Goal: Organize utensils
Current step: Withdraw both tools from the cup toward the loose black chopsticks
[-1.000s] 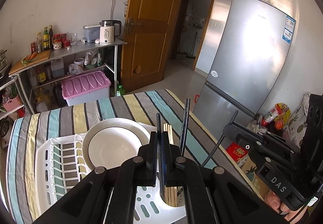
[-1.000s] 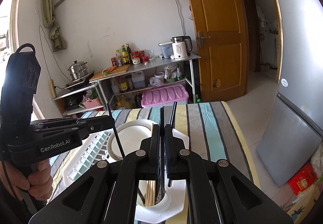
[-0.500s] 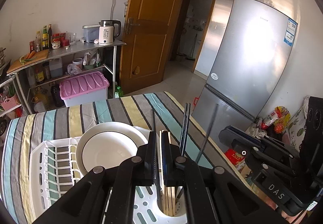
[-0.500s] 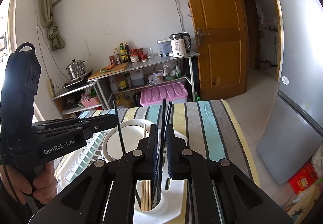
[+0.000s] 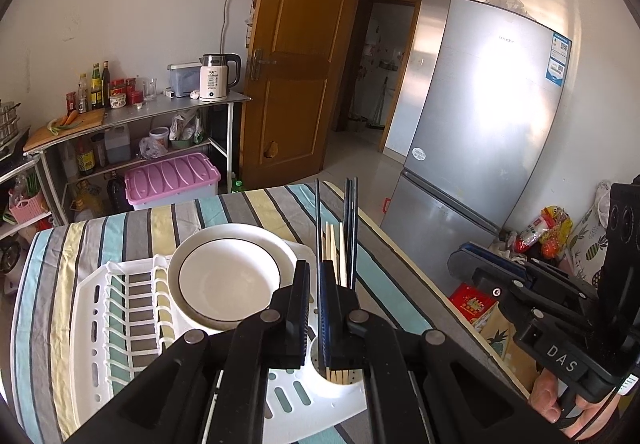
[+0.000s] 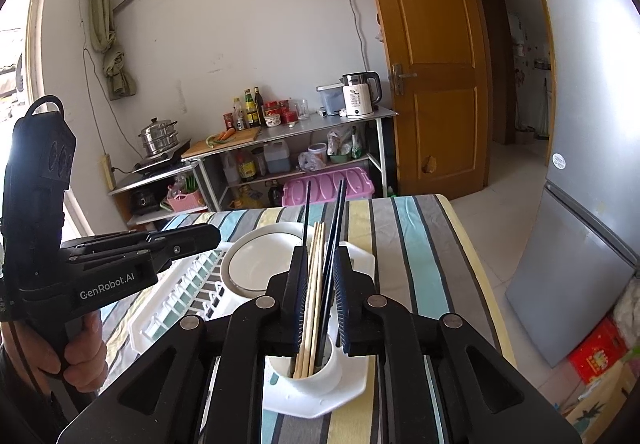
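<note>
A white utensil cup (image 6: 304,380) on the white dish rack (image 5: 100,324) holds several wooden chopsticks (image 6: 316,284) and black chopsticks (image 5: 351,228). My right gripper (image 6: 320,252) hovers just above the cup and its jaws are opening. One black chopstick (image 6: 334,236) stands loose between them, its lower end in the cup. From the left wrist the right gripper (image 5: 454,264) shows at the right. My left gripper (image 5: 314,268) is shut with nothing in it, above the rack beside the cup (image 5: 344,384). In the right wrist view, the left gripper (image 6: 216,236) points in from the left.
A white black-rimmed bowl (image 5: 228,280) stands in the rack on the striped tablecloth (image 5: 120,228). A grey fridge (image 5: 480,163) stands right of the table. Behind are a metal shelf with a kettle (image 6: 360,95), a pink box (image 5: 172,179) and a wooden door (image 6: 432,83).
The right jaws have parted and let go of the black chopstick, which now rests in the cup. The left gripper no longer carries its black chopstick. Both grippers have shifted slightly.
</note>
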Demonstrator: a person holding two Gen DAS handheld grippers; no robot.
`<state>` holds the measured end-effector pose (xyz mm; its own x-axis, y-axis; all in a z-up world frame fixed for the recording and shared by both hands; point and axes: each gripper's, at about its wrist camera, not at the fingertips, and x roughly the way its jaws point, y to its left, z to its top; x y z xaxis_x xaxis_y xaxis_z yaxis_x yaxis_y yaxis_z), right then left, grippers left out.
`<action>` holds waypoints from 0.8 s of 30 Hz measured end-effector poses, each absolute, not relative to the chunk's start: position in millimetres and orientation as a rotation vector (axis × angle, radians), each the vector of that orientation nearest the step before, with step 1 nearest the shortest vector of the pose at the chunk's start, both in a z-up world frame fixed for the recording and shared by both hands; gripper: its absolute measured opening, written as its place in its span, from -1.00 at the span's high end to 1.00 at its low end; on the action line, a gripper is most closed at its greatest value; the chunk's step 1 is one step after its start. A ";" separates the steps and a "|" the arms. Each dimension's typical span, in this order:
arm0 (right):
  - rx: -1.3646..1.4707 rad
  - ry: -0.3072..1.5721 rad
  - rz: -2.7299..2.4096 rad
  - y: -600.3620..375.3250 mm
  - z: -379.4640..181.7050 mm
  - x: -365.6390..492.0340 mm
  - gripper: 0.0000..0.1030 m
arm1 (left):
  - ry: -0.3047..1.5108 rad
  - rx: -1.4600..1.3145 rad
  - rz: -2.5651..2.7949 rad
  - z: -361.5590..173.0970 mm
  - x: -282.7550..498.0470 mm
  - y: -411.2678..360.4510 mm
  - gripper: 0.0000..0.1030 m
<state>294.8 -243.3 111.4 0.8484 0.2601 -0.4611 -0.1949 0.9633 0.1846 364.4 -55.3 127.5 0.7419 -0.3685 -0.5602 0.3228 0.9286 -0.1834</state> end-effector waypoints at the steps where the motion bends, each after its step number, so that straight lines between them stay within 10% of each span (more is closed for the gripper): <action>1: 0.131 0.502 0.243 -241.6 110.8 288.2 0.73 | 0.627 -0.076 -0.381 126.3 356.3 -52.9 0.93; 24: 0.075 0.497 0.239 -212.5 79.4 157.7 0.57 | 0.589 -0.039 -0.326 83.1 179.0 -12.6 0.92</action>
